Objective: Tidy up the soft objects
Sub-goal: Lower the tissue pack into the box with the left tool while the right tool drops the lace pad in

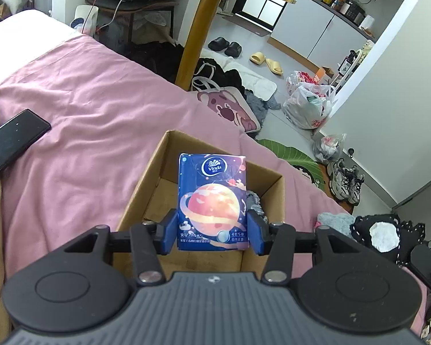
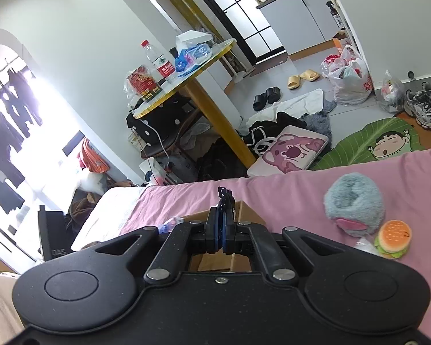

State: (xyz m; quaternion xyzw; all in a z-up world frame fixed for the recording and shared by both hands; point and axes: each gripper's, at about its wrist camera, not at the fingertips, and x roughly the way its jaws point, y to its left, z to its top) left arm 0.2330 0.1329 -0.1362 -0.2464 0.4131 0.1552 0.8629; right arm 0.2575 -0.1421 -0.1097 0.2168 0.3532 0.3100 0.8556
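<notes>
1. Your left gripper [image 1: 212, 234] has its fingers clenched on the Vinda tissue pack [image 1: 212, 201], held upright over the open cardboard box [image 1: 146, 184] on the pink bed [image 1: 86, 109].
2. A grey fuzzy item [image 1: 255, 201] already lies inside the box, so sorting looks underway; the pack is not yet dropped.
3. Your right gripper [image 2: 222, 224] is pinched on a thin black strap-like piece [image 2: 224, 194].
4. Only the right wrist view shows the grey plush slipper [image 2: 355, 201] and burger toy [image 2: 393, 237], both left on the bed.
5. Only the left view shows a phone [image 1: 11, 141].
</notes>
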